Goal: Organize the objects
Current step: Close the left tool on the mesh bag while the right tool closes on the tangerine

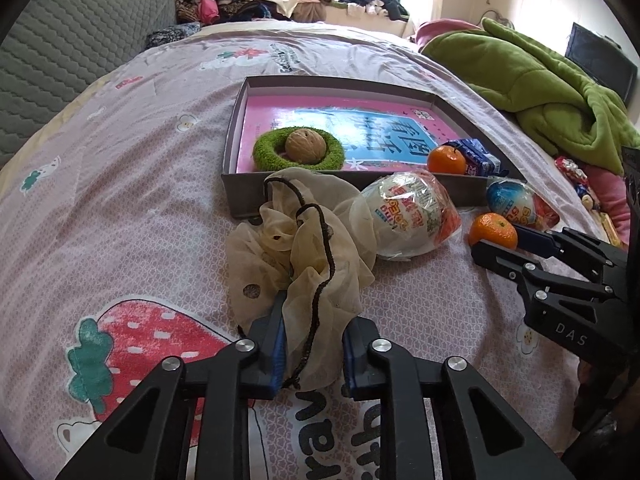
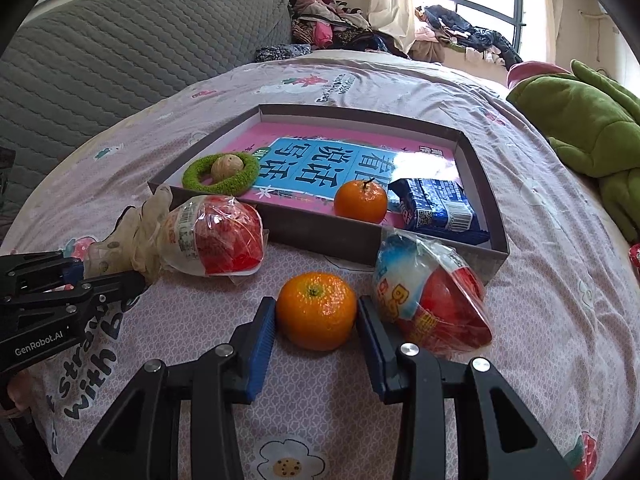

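The round orange tangerine point(image 2: 316, 311) sits on the pink printed bedsheet point(image 2: 540, 320), clamped between the blue pads of the right tool point(image 2: 316, 320). Just beyond it lies the shallow grey cardboard box point(image 2: 486, 184). The left tool point(image 1: 314, 338) is pinched on a crumpled cream gauze scarf with dark trim point(image 1: 296, 248), a plastic-wrapped egg-shaped toy point(image 1: 408, 216) just past its tips.

Right gripper point(image 2: 316, 322) apparently snug around an orange point(image 2: 316, 310) — grey box point(image 2: 320, 236) just beyond.
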